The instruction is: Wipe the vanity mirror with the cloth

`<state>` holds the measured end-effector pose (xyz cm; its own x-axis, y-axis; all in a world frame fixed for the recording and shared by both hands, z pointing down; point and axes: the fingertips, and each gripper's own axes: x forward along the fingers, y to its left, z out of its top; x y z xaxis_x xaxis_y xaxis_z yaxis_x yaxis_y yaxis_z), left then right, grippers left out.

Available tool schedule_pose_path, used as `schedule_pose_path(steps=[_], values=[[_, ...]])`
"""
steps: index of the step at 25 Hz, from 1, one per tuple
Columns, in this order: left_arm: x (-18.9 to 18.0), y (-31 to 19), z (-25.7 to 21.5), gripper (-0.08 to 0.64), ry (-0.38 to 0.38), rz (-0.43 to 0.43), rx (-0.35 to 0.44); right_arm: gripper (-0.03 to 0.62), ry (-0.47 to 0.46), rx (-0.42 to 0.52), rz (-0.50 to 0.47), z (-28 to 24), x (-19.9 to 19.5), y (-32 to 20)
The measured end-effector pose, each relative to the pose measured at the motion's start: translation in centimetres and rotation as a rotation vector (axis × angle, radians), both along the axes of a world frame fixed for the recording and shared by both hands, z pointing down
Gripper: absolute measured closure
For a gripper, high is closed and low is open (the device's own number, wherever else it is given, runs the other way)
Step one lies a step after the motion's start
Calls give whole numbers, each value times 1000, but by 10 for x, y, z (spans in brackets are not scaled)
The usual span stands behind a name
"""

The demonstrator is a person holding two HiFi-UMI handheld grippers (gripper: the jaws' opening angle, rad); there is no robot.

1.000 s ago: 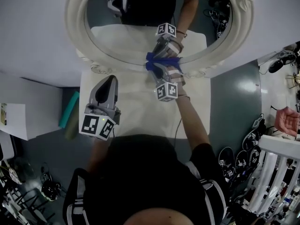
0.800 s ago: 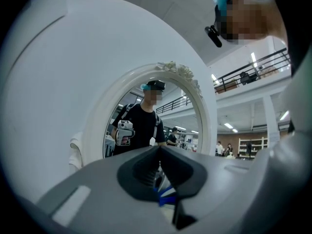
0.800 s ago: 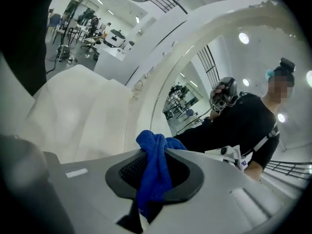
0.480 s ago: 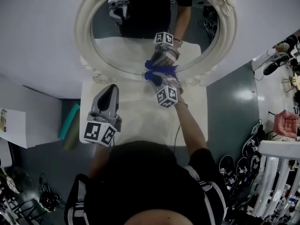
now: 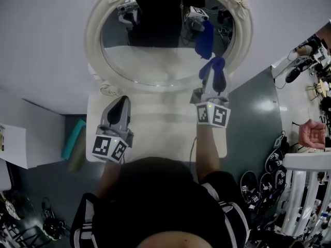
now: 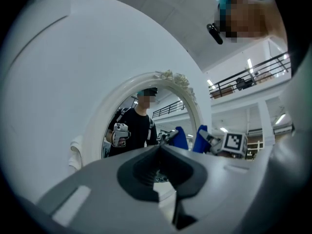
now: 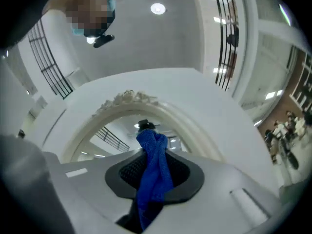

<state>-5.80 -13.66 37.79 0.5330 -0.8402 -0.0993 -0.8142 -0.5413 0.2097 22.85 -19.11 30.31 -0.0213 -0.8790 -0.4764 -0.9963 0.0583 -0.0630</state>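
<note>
The oval vanity mirror [image 5: 155, 45], in an ornate cream frame [image 5: 93, 40], stands at the back of a white tabletop [image 5: 155, 125]. My right gripper [image 5: 215, 75] is shut on a blue cloth [image 5: 219, 62], held up by the frame's lower right. The cloth's reflection [image 5: 205, 37] shows apart from it in the glass. In the right gripper view the cloth [image 7: 153, 174] hangs pinched between the jaws, below the frame [image 7: 129, 100]. My left gripper [image 5: 122, 100] hovers over the table's left side, jaws shut on nothing [image 6: 158, 149]. It faces the mirror [image 6: 141, 126].
A teal object [image 5: 73, 134] and a white box [image 5: 15, 138] lie on the floor to the left. Several shoes [image 5: 274, 167] and a white rack [image 5: 305, 190] are at the right. Another person's hand [image 5: 312, 133] shows at the right edge.
My right gripper has swung the cloth from the mirror's lower middle over to the right, beside the frame's lower right. The left gripper has barely moved.
</note>
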Motion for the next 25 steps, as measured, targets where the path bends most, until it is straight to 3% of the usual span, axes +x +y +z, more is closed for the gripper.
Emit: schedule_pose_path(steps=[4, 11, 16, 19, 23, 25], values=[[1, 4, 1, 549, 1, 10, -1, 526, 69, 53, 155, -47, 23, 1], [-1, 5, 0, 549, 1, 21, -2, 526, 74, -10, 228, -52, 31, -42], [-2, 4, 3, 549, 1, 14, -11, 526, 169, -15, 246, -60, 26, -58], [0, 3, 4, 549, -5, 16, -14, 526, 340, -15, 245, -58, 18, -57], [5, 2, 5, 549, -7, 23, -25, 526, 677, -52, 218, -29, -4, -58], [8, 1, 7, 549, -5, 30, -30, 526, 768, -91, 206, 0, -11, -60]])
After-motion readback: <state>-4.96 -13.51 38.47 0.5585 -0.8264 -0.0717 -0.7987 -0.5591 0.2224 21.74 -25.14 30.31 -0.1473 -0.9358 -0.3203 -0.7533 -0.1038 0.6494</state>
